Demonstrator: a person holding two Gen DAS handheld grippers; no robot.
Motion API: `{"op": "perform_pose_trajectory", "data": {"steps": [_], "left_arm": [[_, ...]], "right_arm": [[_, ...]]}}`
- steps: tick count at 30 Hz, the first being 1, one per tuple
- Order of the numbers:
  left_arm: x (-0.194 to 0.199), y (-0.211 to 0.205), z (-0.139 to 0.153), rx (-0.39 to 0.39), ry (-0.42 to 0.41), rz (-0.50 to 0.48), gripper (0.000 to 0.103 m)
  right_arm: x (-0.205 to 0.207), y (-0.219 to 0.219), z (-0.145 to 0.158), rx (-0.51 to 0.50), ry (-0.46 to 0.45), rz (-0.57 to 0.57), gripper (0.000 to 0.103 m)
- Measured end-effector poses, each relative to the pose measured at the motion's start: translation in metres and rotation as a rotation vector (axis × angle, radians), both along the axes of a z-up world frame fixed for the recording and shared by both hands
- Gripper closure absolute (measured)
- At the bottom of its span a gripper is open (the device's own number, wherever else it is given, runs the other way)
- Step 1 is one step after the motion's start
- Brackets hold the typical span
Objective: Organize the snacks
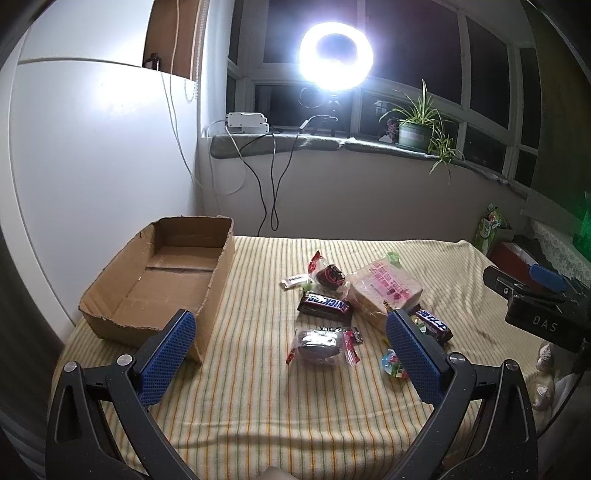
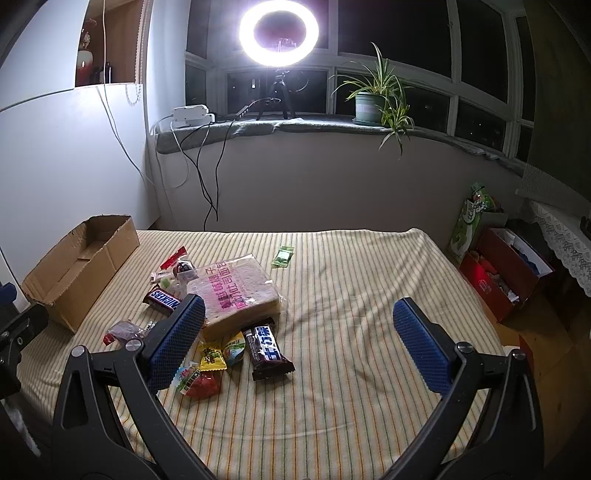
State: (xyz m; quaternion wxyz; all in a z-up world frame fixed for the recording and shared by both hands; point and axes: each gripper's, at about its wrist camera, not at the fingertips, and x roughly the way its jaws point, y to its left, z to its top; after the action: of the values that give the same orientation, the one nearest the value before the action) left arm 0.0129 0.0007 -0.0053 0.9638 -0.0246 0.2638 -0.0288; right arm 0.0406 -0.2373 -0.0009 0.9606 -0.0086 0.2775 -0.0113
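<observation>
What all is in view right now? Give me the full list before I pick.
box: 1, brown cardboard, empty, table's left
Snickers: 1, brown, mid pile
Chinese-label bar: 1, brown, pile's near right
bread: 1 clear-bagged loaf, pink print, pile centre
clear-wrapped cakes: 2, dark, pile's left
small sweets: several, yellow, green, red, near edge
green packet: 1, apart, far side
cloth: 1, yellow striped
ring light: 1, sill
plant: 1, sill
left tongs: open
right tongs: open

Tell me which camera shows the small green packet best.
The right wrist view: the small green packet lies alone on the striped cloth beyond the bread pack, fully visible. In the left wrist view only a green sliver peeks over the bread.
</observation>
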Motion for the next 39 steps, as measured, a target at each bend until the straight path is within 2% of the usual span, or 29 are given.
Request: {"op": "perform_pose_trajectory", "data": {"steps": [29,35,39], "left_arm": [[-0.006,-0.002,-0.006,-0.017,0.027,-0.007,0.001],[-0.006,0.004,-0.012,-0.035,0.052,-0.016,0.009],[-0.003,0.009,-0.022,-0.074,0.093,-0.035,0.019]], "right_arm": [[-0.004,0.001,-0.004,0.010,0.016,0.022,0.000],[-0.007,-0.005,-0.007,0.034,0.011,0.041,0.000],[-0.009,-0.011,-0.015,0.026,0.015,0.056,0.000]]}}
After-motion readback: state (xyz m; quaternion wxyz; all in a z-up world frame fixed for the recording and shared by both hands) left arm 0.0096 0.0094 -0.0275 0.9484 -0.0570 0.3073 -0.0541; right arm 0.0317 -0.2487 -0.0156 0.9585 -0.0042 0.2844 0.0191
